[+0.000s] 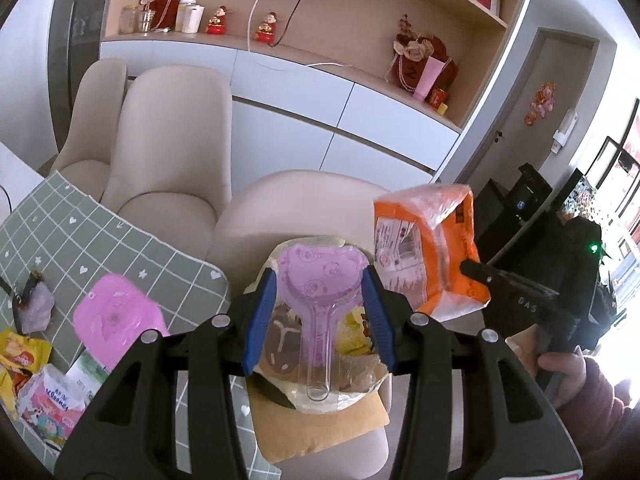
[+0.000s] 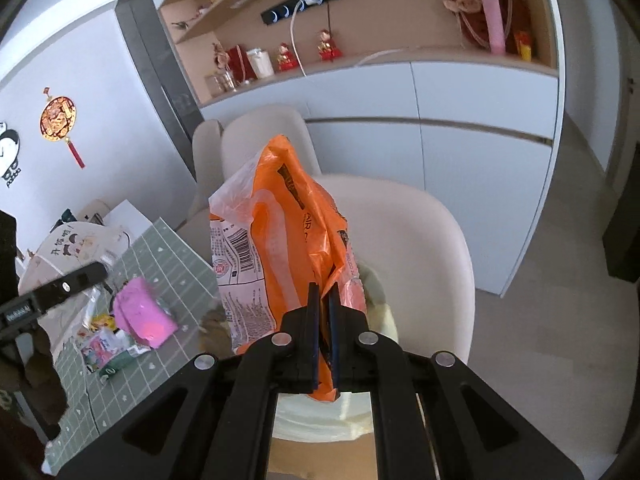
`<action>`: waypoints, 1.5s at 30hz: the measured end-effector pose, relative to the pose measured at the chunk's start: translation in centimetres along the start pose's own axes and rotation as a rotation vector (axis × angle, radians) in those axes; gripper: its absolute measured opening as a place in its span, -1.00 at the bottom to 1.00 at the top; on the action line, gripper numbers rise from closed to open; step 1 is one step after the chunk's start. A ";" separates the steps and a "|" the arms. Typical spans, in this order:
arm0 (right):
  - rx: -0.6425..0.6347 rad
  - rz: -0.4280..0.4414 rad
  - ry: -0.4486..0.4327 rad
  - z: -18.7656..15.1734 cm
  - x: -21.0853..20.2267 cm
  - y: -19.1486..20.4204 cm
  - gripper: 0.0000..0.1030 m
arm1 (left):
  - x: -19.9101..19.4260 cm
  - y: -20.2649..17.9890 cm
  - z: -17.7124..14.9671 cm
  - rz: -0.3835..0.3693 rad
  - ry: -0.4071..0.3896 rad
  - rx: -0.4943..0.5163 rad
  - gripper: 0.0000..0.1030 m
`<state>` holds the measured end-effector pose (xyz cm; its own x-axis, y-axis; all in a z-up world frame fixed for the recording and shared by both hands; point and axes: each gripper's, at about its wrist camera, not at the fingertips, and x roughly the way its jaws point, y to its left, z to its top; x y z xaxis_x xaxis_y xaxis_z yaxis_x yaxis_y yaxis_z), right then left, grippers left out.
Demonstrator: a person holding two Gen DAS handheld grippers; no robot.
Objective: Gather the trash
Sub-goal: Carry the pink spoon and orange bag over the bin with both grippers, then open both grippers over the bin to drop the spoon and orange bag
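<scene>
- Left fingers (image 1: 372, 312) clamped on a clear purple spoon-shaped tray (image 1: 320, 284), blue pads pressing both sides of its wide head, handle pointing back toward the camera.
- Right fingers (image 2: 329, 336) closed together on a lower fold of an orange plastic wrapper (image 2: 288, 240), which stands up from the grip, label side to the left.
- Both pieces held in the air, above a pale bag (image 1: 320, 392) with an open mouth that lies on a brown envelope (image 1: 320, 428) on the seat of a cream chair (image 1: 304, 200); inside the bag already a yellow packet and other wrappers, seen through the clear tray.
- Orange wrapper just to the right of the purple tray in the left wrist view, not touching it as far as can be told.
- More trash waiting on the bench (image 1: 132, 248) with the green grid cloth: a pink packet (image 1: 120, 316), a tissue pack (image 1: 52, 404), a yellow snack wrapper (image 1: 20, 356).
- Step in hand, by judgement: carrying two pieces to the bag for dropping.
- Next move probably calls for bringing each piece over the bag mouth, then opening the fingers one pair at a time, so that the light wrapper falls inside and not onto the chair.
- Risk: thin orange film may stick to the pads.
</scene>
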<state>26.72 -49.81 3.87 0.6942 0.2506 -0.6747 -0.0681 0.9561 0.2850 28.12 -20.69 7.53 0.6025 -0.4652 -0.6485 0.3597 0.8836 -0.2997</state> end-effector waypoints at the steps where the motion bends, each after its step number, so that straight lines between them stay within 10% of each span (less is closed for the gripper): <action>1: 0.001 0.002 0.018 -0.1 0.7 -0.3 -0.88 | 0.5 -0.2 0.2 0.001 0.007 -0.002 -0.18; 20: -0.183 0.024 0.360 -3.4 14.8 3.4 -0.88 | 7.1 0.9 0.0 0.007 0.125 -0.004 -0.18; 35: -0.067 0.127 0.131 -1.9 8.3 -0.4 -0.42 | 15.0 -2.3 0.4 -0.025 0.223 0.008 -0.18; 45: 0.038 0.084 0.071 -2.1 5.9 -4.8 -0.42 | 22.2 -3.7 -1.9 0.057 0.441 0.056 -0.18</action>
<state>29.69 -52.61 -2.92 0.6344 0.3408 -0.6938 -0.0952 0.9252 0.3674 38.81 -34.21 -7.11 0.2654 -0.3382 -0.9029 0.3800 0.8974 -0.2245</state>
